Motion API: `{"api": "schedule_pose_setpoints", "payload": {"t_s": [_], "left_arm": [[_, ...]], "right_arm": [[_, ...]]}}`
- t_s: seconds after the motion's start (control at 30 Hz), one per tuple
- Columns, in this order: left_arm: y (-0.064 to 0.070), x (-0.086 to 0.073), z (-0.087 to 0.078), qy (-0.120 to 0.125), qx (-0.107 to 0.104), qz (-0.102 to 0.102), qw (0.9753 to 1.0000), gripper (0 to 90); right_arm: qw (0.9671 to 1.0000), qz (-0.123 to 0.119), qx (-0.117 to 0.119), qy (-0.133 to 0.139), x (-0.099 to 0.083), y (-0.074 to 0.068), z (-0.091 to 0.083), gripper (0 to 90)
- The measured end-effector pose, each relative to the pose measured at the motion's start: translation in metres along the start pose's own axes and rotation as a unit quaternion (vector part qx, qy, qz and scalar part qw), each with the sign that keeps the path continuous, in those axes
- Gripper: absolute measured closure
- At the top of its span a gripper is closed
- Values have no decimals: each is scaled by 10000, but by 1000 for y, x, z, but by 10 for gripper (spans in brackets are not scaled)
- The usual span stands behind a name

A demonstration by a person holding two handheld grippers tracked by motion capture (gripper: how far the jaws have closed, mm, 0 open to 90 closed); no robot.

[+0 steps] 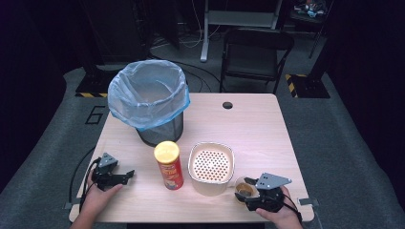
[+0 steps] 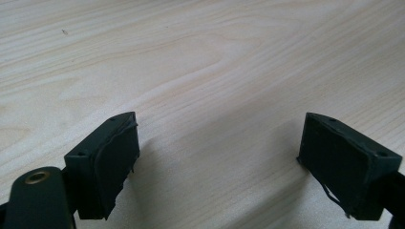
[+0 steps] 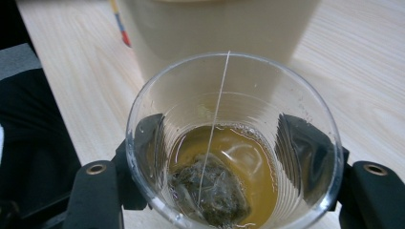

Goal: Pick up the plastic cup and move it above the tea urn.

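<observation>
I've got the right tongs (image 3: 229,167) clamped round the cup (image 3: 234,143) w/ teabag (image 3: 210,193), beside the strainer tub (image 1: 210,168) prob. for draining; left tongs (image 2: 219,162) wide open, empty, idle over bare tabletop (image 2: 191,57).

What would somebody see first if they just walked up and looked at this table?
Probably the big bin with its blue bag at the back left of the table, then the red crisp tube with a yellow lid standing in front beside the cream strainer pot. Near the front right, the right gripper has its jaws around a clear cup of brown tea with a soggy tea bag in it.
</observation>
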State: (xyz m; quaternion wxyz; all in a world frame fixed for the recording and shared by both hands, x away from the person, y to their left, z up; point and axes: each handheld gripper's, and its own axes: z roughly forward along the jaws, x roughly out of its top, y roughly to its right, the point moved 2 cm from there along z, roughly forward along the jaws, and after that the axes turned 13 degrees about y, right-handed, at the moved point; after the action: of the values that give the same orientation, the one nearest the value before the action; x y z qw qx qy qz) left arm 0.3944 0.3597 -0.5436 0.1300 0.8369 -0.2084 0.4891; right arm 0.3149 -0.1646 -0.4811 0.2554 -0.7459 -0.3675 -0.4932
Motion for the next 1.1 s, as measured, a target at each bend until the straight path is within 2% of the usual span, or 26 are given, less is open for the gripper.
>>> {"api": "schedule_pose_setpoints", "payload": {"t_s": [0.03,0.23,0.37,0.43,0.6,0.7,0.8,0.87,1.1], "left_arm": [[0,0,0,-1,0,2,10000,133],[0,0,0,12,7,2,10000,133],[0,0,0,-11,-3,-1,10000,132],[0,0,0,0,2,2,10000,133],[0,0,0,-14,-2,1,10000,133],[0,0,0,-15,-3,3,10000,132],[0,0,0,-14,-4,3,10000,132],[0,0,0,-15,-3,2,10000,132],[0,0,0,-11,-3,-1,10000,132]], "right_arm": [[10000,32,-89,-14,3,5,-5,340],[9996,26,-285,-42,12,18,-12,341],[9987,-289,-389,-172,25,31,-14,342],[9981,-370,-452,-170,32,37,-14,342],[9972,-505,-555,-73,43,48,-13,342],[9970,-453,-633,17,50,58,-11,343],[9972,-387,-641,77,55,67,-9,345],[9971,-425,-625,127,58,73,-7,348],[9980,-488,-360,185,79,91,-1,352]]}}
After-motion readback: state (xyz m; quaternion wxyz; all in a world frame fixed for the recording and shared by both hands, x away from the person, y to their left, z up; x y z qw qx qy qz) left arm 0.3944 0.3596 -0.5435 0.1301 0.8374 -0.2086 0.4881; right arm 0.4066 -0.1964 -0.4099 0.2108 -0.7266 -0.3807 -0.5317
